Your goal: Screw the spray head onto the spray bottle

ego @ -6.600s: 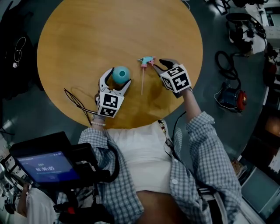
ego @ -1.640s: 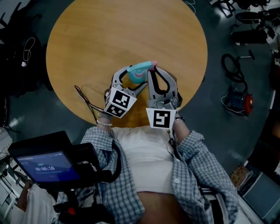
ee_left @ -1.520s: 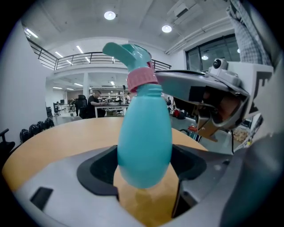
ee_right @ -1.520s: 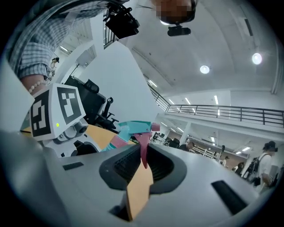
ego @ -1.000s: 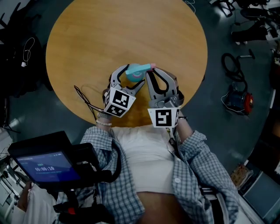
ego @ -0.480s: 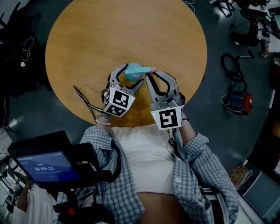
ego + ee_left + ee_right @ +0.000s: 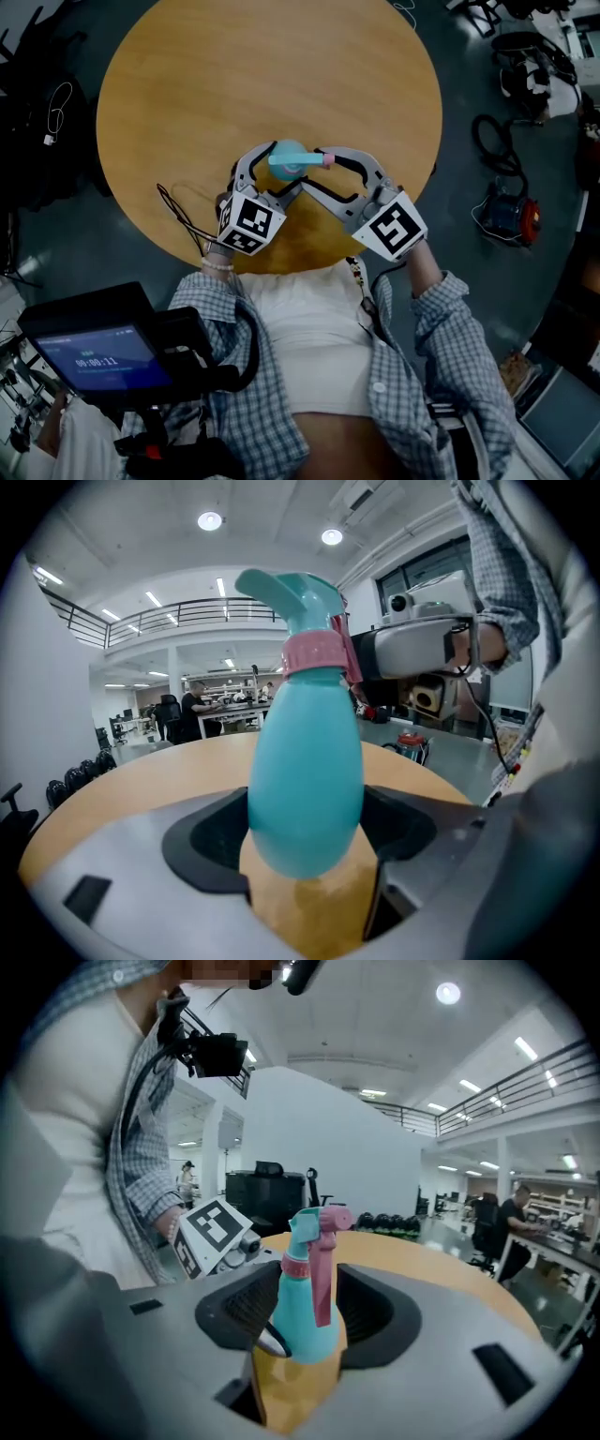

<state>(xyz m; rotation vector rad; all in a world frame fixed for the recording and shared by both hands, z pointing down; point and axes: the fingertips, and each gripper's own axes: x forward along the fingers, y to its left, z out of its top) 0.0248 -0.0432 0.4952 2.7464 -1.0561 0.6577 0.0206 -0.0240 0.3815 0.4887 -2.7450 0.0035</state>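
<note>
My left gripper [image 7: 305, 846] clamps the teal spray bottle [image 7: 305, 771] above the table [image 7: 262, 66], while my right gripper [image 7: 300, 1321], jaws just opened, stands loose around the seated spray head [image 7: 314, 1232]; next, I judge, a re-grip and another tightening twist.

Count: 1 round table [image 7: 187, 84], 1 spray bottle [image 7: 284, 161], 1 spray head [image 7: 292, 592]. Grippers: 2, left gripper [image 7: 272, 171] and right gripper [image 7: 312, 169]. Marker cubes: 2, left one [image 7: 246, 223], right one [image 7: 394, 228]. 1 black cable loop [image 7: 178, 216], 1 lit screen [image 7: 92, 360]. Round ceiling lights [image 7: 210, 520]: 2.
</note>
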